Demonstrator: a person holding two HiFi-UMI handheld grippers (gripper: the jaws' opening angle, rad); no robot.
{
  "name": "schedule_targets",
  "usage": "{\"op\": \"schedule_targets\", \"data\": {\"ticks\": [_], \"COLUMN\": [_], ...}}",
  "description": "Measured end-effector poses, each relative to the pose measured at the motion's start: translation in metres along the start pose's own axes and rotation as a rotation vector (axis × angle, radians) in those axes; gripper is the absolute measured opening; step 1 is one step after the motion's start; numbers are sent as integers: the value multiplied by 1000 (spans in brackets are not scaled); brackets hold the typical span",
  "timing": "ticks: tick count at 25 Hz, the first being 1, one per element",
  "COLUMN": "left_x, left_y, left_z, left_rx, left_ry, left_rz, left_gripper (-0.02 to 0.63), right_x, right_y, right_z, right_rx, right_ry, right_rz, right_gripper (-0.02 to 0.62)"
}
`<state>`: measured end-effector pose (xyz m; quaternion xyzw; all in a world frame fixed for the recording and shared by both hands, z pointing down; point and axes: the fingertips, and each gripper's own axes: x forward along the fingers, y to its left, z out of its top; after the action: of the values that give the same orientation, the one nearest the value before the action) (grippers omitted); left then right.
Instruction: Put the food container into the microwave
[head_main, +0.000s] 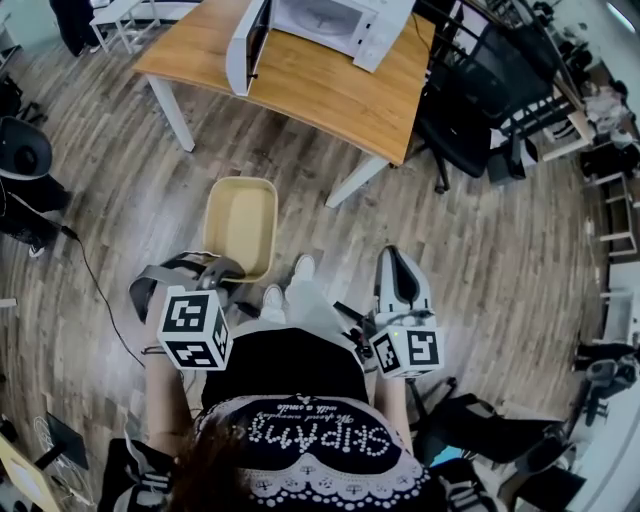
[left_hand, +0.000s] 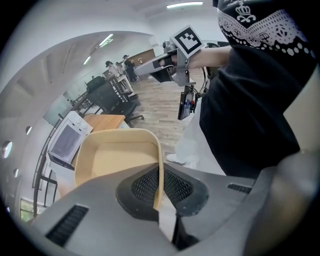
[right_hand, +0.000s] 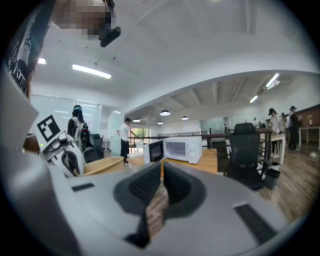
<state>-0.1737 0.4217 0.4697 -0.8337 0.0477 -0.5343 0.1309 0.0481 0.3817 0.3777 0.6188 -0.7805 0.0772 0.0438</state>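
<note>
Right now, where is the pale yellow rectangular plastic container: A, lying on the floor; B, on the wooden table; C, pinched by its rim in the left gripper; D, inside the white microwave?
C: the left gripper is shut on the rim of the pale yellow container, as its own view shows.

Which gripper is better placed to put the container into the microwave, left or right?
Left. The left gripper has its jaws shut on the container rim; the right gripper is shut and empty. The microwave door stands open.
</note>
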Motion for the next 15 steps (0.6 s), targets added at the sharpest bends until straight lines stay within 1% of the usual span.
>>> {"op": "schedule_targets", "data": {"ticks": [8, 15], "left_x": [-1, 2], "left_y": [1, 8], "left_z": [-2, 0], "left_rx": [3, -7], "left_ry": [-7, -10], "left_rz": [12, 10], "left_gripper": [35, 35], "right_x": [4, 16], "right_y": [-1, -3], "right_z": [9, 7], "right_rx": [-12, -9], "right_ry": [-21, -2], "right_rz": [-7, 9], "right_gripper": [38, 38]}}
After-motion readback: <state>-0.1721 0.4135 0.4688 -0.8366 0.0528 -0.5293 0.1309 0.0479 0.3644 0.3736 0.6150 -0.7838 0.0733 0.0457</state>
